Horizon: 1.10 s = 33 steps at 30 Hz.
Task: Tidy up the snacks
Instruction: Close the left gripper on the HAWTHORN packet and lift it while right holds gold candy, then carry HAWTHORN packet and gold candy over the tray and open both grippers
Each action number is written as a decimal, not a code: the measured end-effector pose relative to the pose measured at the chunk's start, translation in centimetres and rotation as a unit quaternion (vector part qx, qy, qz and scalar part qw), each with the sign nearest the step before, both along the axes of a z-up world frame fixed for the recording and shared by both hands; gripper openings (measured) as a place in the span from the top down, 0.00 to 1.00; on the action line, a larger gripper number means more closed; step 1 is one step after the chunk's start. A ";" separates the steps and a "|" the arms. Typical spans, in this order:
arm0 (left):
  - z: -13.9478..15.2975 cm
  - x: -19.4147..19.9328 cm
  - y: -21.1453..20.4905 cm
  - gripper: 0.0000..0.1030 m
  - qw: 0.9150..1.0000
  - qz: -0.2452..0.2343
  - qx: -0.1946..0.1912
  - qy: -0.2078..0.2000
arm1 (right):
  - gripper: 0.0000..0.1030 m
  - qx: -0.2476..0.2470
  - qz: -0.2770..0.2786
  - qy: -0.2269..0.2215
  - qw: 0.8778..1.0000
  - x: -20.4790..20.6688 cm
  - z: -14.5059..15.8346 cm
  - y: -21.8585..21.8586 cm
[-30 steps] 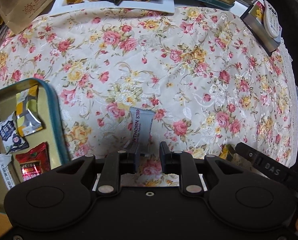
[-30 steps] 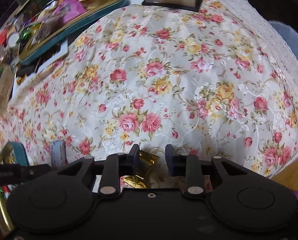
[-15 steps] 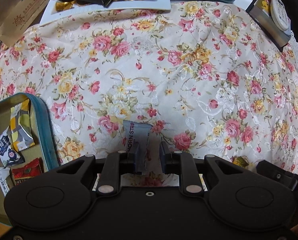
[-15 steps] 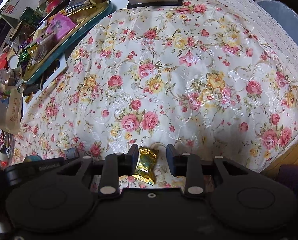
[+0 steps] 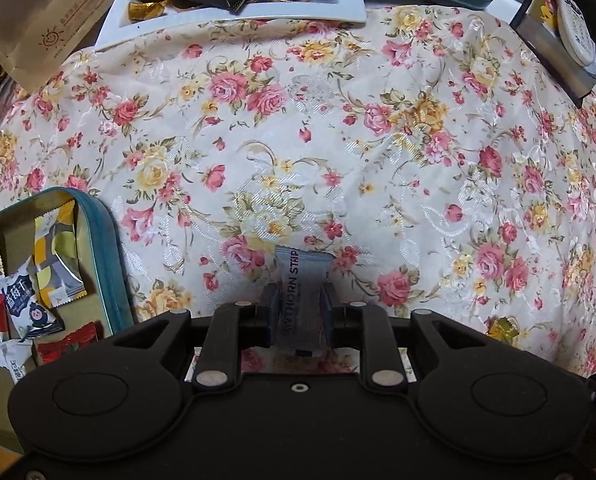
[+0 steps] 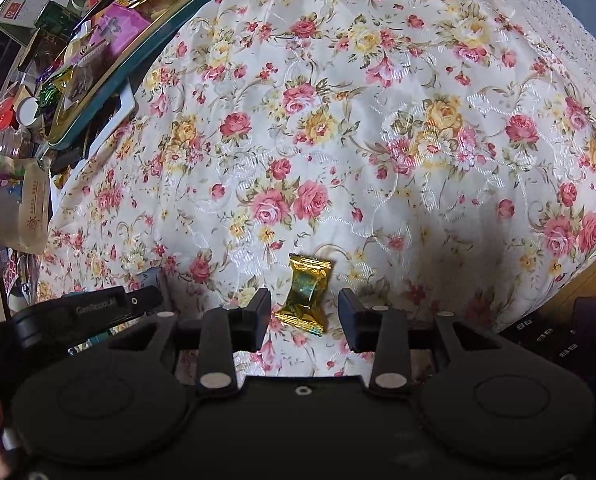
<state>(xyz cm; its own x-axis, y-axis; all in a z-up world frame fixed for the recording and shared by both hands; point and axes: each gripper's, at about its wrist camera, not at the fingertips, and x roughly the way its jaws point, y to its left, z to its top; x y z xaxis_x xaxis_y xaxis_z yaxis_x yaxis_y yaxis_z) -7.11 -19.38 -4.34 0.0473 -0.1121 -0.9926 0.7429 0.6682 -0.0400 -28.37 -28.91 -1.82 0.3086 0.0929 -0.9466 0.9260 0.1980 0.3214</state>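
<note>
The left gripper (image 5: pixel 297 312) points down at the floral tablecloth (image 5: pixel 378 152), straddling a grey snack sachet (image 5: pixel 298 292); its jaws are opening, set narrow, the pads right at the sachet's long edges, and whether they press it cannot be told. The right gripper (image 6: pixel 304 314) hangs over a gold foil candy (image 6: pixel 307 294); its jaws are opening too, moderately apart, with clear gaps either side, so nothing is held.

Each pick looks to be at the framing stage. To do it well, each gripper would centre its wrapper, sink until the tips almost graze the cloth, then close across the narrow waist, since slick foil may slide and loose cloth could be pinched. The likely destination is the teal-rimmed tin (image 5: pixel 102 264) at nine o'clock in the left wrist view, already holding wrapped sweets.

Readable writing: the sachet shows "…WTHORN STRIP", the first letters hidden. A brown paper bag (image 5: pixel 54 20) at eleven o'clock carries a sun logo and small unreadable characters. The other tool's arm reads roughly "GenRobot".
</note>
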 end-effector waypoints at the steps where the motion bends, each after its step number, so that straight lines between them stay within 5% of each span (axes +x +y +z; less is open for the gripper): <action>1: 0.1 0.0 0.0 0.70 1.000 0.001 -0.002 -0.001 | 0.61 -0.001 -0.001 0.001 1.000 0.0 0.0 0.0; 13: -1.5 -0.6 -0.7 0.65 0.999 -0.026 0.010 -0.028 | 0.61 0.000 -0.015 0.017 1.000 -0.2 -0.9 -0.2; 28: 0.5 -0.3 0.3 0.72 1.000 0.010 -0.019 0.006 | 0.60 -0.008 0.000 0.032 0.999 1.9 -2.0 0.8; 33: 1.8 0.1 0.8 0.72 1.000 0.012 -0.026 0.012 | 0.80 -0.042 0.041 0.047 0.997 3.2 -2.4 1.5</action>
<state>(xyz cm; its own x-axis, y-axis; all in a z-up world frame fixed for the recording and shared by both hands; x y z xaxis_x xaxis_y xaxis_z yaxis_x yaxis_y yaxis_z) -7.02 -18.56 -2.56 0.0273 -0.1634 -0.9862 0.7249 0.6825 -0.0930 -25.21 -27.39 -4.26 0.2122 0.0329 -0.9767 0.9310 0.2968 0.2123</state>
